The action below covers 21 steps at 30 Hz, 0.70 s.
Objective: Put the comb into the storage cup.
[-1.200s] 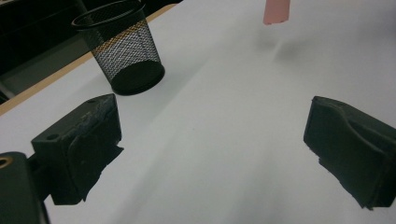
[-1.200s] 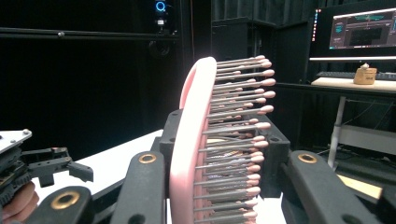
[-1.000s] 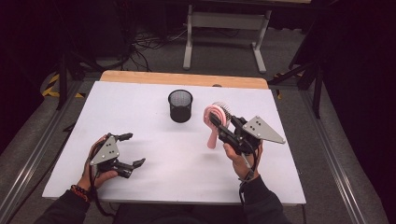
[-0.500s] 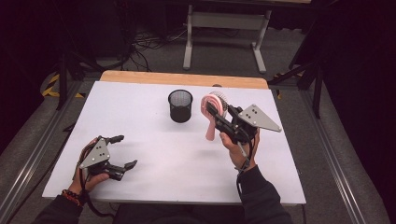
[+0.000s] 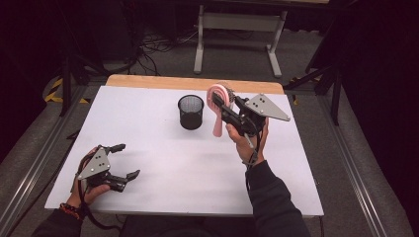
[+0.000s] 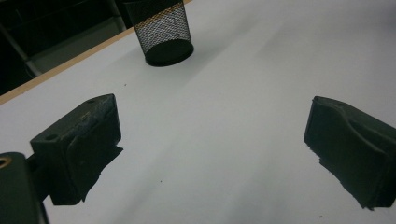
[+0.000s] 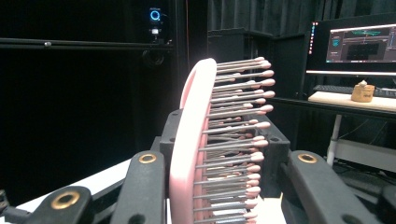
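Observation:
A pink hairbrush [image 5: 217,104] hangs above the white table [image 5: 163,148], just right of the black mesh cup [image 5: 190,111]. My right gripper [image 5: 222,102] is shut on its head, handle pointing down. In the right gripper view the pink hairbrush [image 7: 196,140] stands on edge between the jaws, its bristles [image 7: 238,121] pointing right. My left gripper [image 5: 122,160] rests at the table's front left, held by a hand, open with nothing between its jaws. The left gripper view shows the mesh cup [image 6: 161,29] far ahead over bare table.
A wooden strip [image 5: 192,83] runs along the table's far edge. Behind the table stand a metal frame [image 5: 237,34] and cables on the floor. In the right gripper view a lit monitor [image 7: 359,44] and a desk sit at the far right.
My right gripper has lifted the hairbrush up and toward the far side, closer to the mesh cup. The left gripper has slid toward the table's front left corner.

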Tool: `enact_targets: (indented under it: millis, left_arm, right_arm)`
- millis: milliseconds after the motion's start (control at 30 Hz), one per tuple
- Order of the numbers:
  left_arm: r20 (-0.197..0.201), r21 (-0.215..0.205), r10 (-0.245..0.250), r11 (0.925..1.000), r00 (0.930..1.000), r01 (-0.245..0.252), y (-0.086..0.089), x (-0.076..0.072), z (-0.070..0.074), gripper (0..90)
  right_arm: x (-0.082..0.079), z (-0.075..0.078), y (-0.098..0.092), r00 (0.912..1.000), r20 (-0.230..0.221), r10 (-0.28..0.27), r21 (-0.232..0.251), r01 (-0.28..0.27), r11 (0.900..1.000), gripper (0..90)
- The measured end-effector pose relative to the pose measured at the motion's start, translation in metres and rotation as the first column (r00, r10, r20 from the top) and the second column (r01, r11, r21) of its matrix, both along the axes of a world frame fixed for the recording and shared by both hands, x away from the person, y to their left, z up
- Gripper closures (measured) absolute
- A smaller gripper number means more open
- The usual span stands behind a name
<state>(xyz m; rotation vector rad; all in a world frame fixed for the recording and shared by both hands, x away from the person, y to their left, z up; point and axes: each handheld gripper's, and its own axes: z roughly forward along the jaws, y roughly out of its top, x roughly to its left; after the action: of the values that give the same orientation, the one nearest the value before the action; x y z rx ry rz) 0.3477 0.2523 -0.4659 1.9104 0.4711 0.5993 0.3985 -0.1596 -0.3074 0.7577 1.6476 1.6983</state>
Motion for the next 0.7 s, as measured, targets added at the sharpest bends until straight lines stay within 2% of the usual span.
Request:
enact_targets:
  millis: [167,367,533,633,700]
  left_arm:
    - [-0.009,-0.005,0.009,0.9999,0.9999,-0.009,0.004,-0.001,-0.001,4.3]
    - [-0.013,-0.015,0.009,0.9998,0.9999,-0.009,0.004,0.000,-0.002,4.3]
    - [-0.012,-0.020,0.009,0.9998,0.9999,-0.010,0.005,-0.001,-0.002,4.3]
    - [-0.009,-0.007,0.024,0.9997,0.9997,-0.024,0.005,0.000,-0.002,4.8]
    - [-0.010,-0.012,0.022,0.9997,0.9997,-0.022,0.005,0.000,-0.002,4.7]
  right_arm:
    - [0.011,0.009,0.004,1.0000,0.005,-0.004,0.009,0.004,1.000,62.9]
    - [0.027,0.019,0.022,0.9996,0.023,-0.015,-0.042,0.016,0.999,62.9]
    - [0.037,0.025,0.033,0.9996,0.026,-0.012,-0.056,0.014,0.998,62.9]
    - [0.041,0.028,0.039,0.9995,0.025,-0.018,-0.078,0.020,0.997,62.9]
    - [0.046,0.031,0.044,0.9994,0.029,-0.021,-0.073,0.023,0.997,62.9]
